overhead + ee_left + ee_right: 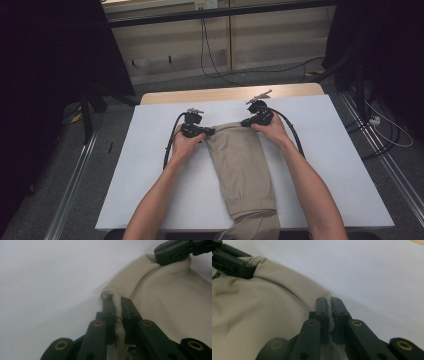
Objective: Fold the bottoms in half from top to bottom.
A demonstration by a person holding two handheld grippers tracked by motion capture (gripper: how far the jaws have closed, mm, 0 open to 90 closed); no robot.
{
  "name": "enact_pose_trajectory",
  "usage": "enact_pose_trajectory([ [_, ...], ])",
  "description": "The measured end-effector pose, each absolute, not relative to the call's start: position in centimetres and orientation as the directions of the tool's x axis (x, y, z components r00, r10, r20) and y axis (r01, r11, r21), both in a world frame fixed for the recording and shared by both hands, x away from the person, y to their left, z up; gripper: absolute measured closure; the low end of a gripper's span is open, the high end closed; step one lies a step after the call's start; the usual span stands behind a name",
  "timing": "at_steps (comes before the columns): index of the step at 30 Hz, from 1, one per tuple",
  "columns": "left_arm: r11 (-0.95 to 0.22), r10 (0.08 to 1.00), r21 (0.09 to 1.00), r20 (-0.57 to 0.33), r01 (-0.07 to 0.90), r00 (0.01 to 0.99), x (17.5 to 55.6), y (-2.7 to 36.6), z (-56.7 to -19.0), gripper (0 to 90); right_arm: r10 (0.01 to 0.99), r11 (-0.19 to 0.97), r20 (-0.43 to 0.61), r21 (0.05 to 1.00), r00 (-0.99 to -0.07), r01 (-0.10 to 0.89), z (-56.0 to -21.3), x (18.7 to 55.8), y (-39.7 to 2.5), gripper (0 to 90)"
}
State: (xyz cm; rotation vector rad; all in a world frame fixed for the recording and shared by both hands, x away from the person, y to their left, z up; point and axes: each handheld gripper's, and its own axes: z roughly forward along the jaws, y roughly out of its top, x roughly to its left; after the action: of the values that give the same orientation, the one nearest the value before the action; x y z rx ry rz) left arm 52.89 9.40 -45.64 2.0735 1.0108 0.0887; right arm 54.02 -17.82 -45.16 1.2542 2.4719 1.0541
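A beige pair of trousers [242, 167] lies lengthwise down the middle of the white table [150, 165], its lower end hanging over the near edge. My left gripper [210, 132] is shut on the far left corner of the cloth. My right gripper [244, 122] is shut on the far right corner. In the left gripper view the jaws pinch a rolled hem of the trousers [165, 302], with my left gripper [117, 300] at its corner and the other gripper [175, 251] at the top right. In the right gripper view my right gripper [329, 300] clamps the edge of the trousers [254, 310].
The white table surface runs wide on both sides of the cloth. A wooden strip [230, 93] borders the far edge. Cables [210, 55] lie on the floor beyond, and metal rails [75, 180] run along both sides of the table.
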Motion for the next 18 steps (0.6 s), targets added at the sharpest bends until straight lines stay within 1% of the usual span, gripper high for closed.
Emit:
enact_pose_trajectory([
  [4, -0.263, 0.694, 0.725, -0.316, 0.637, 0.646, 52.5, 10.6, -44.7, 85.0, 0.775, 0.350, 0.164, 0.692, -0.610, 0.632, -44.6, 53.5, -17.9, 86.3],
  [6, -0.226, 0.704, 0.750, -0.315, 0.621, 0.636, 52.5, 11.1, -43.6, 85.3, 0.778, 0.323, 0.170, 0.717, -0.605, 0.617, -43.7, 53.3, -17.7, 86.4],
  [12, -0.186, 0.729, 0.790, -0.287, 0.584, 0.621, 53.0, 12.2, -40.6, 85.7, 0.780, 0.259, 0.171, 0.787, -0.602, 0.560, -40.7, 53.1, -16.9, 86.6],
  [18, -0.165, 0.759, 0.815, -0.255, 0.556, 0.599, 55.0, 12.5, -38.4, 85.7, 0.806, 0.181, 0.189, 0.824, -0.561, 0.537, -38.6, 53.9, -16.4, 86.7],
])
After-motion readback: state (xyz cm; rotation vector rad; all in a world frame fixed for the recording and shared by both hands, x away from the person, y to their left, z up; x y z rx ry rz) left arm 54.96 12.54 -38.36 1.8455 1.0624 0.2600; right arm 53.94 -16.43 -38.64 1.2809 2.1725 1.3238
